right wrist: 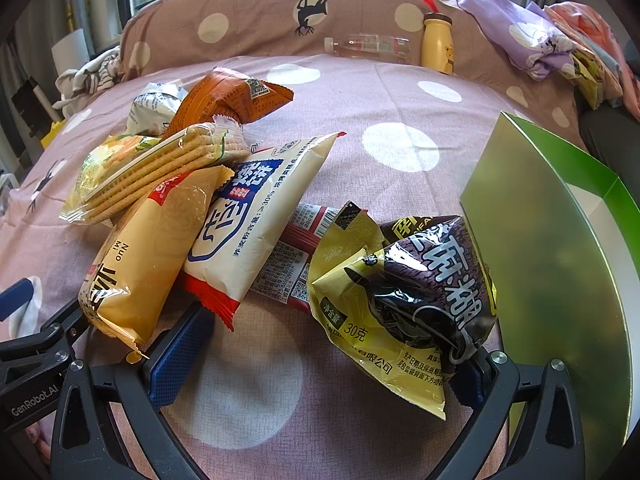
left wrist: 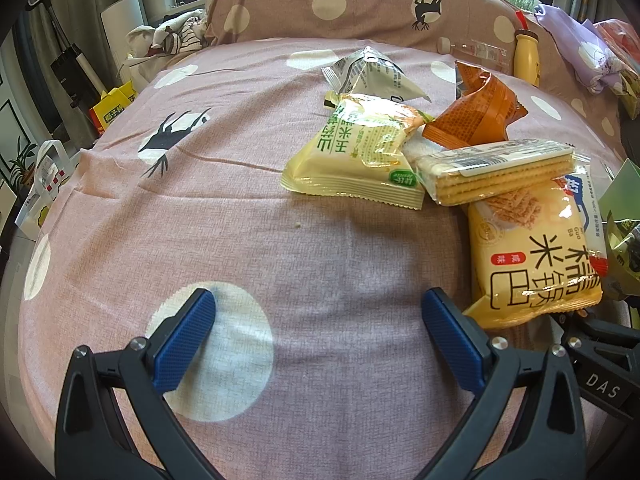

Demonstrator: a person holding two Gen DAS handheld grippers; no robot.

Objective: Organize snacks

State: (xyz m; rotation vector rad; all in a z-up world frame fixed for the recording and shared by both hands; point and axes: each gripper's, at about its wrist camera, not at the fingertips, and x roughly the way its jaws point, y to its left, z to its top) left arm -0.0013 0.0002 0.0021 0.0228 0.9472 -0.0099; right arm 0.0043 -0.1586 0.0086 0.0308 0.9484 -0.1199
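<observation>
A pile of snack packets lies on a pink dotted bedsheet [left wrist: 240, 232]. In the left wrist view I see a yellow-green packet [left wrist: 356, 156], a cracker pack [left wrist: 496, 172], an orange packet [left wrist: 476, 112], a silver packet [left wrist: 372, 76] and a yellow rice-crust packet [left wrist: 532, 256]. My left gripper [left wrist: 318, 320] is open and empty, left of the rice-crust packet. My right gripper [right wrist: 324, 356] is open; a black-and-yellow sesame packet [right wrist: 408, 300] rests over its right finger, and the rice-crust packet [right wrist: 140, 264] lies beside its left finger [right wrist: 180, 356]. A white packet [right wrist: 260, 216] and a red packet [right wrist: 288, 256] lie just ahead.
A green box [right wrist: 560, 264] stands open at the right. A pillow [right wrist: 248, 24], a clear bottle [right wrist: 372, 46] and a yellow bottle [right wrist: 438, 42] lie at the far end. Folded clothes [right wrist: 540, 44] are at the far right. Bags [left wrist: 112, 108] sit off the bed's left edge.
</observation>
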